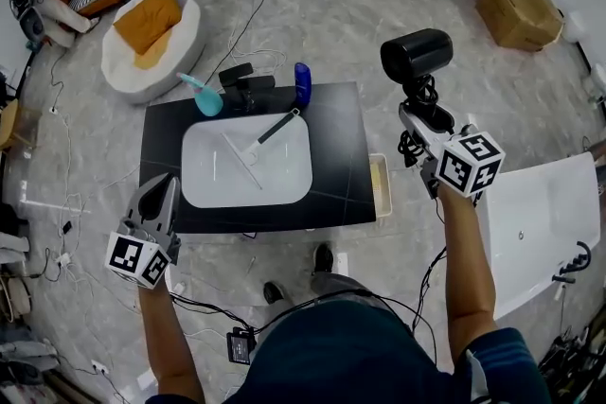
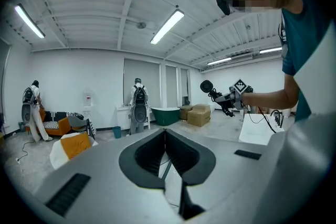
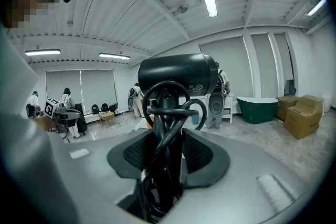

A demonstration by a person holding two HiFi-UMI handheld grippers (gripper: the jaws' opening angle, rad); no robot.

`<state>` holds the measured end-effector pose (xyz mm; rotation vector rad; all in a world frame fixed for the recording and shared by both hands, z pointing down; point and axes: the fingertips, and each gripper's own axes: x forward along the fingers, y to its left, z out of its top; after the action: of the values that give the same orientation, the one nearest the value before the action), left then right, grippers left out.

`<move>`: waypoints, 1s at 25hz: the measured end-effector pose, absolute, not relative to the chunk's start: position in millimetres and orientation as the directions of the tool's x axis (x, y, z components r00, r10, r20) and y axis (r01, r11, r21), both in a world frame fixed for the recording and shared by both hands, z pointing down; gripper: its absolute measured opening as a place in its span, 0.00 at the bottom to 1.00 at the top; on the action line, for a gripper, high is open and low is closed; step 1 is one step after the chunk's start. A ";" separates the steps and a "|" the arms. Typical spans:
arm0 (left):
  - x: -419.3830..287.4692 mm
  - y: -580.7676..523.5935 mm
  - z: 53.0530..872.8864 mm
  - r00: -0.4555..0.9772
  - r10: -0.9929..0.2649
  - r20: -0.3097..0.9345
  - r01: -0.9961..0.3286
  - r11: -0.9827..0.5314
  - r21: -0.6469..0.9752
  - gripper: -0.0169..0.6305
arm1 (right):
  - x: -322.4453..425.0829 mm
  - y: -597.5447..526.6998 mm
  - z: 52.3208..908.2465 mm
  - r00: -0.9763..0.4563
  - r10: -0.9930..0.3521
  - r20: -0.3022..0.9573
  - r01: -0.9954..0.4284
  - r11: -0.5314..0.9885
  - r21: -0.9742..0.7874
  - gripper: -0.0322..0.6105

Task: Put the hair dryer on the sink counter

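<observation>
1. Left gripper [image 1: 161, 189]: nearest item, at 7 o'clock of the sink counter [image 1: 346, 147], over its front-left corner. The left gripper view [image 2: 165, 132] shows the jaws closed tip to tip with nothing between them. It plays no part in the carry
2. Right gripper [image 1: 415, 116]: at 3 o'clock in the head view, on an outstretched arm. The right gripper view [image 3: 167, 139] shows the jaws clamped on the handle of the hair dryer [image 3: 178, 75], with the coiled cord [image 3: 168, 113] caught in alongside the handle
3. Hair dryer [image 1: 417, 55]: held in the air, head up above the jaws. It sits at about 2 o'clock from the counter's centre, beyond the right edge and over the floor, so it is not touching the counter
4. Counter: the white basin [image 1: 284, 180] fills the middle, and a long-handled tool [image 1: 258, 145] lies inside it. The black strip at 3 o'clock of the basin looks bare
5. Far edge, 12 o'clock of the basin: a teal item [image 1: 204, 97], black items [image 1: 248, 79] and a blue bottle [image 1: 302, 82] stand close together
6. Progress (judged): the pick-up is done and the dryer is secure in the grip, so roughly halfway. Left to do: bring it over the counter, lower it onto bare top clear of the basin, and open the jaws
</observation>
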<state>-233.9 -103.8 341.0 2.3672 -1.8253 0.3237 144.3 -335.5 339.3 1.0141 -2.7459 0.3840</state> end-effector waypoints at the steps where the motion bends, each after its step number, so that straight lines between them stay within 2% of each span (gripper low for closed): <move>1: -231.6 -105.8 343.1 0.241 -0.936 0.255 -0.967 -0.254 -0.022 0.03 | 143.7 -338.9 344.0 -0.750 -0.605 0.269 -0.656 0.733 -0.180 0.32; 25: -215.5 -142.4 430.8 0.246 -0.903 0.352 -0.969 -0.240 0.062 0.03 | 107.9 -401.0 475.2 -0.746 -0.515 0.422 -0.640 0.730 -0.241 0.32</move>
<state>-215.5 -142.4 430.8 2.2543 -1.7432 0.3540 107.9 -401.0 475.2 0.8987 -2.6071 0.5368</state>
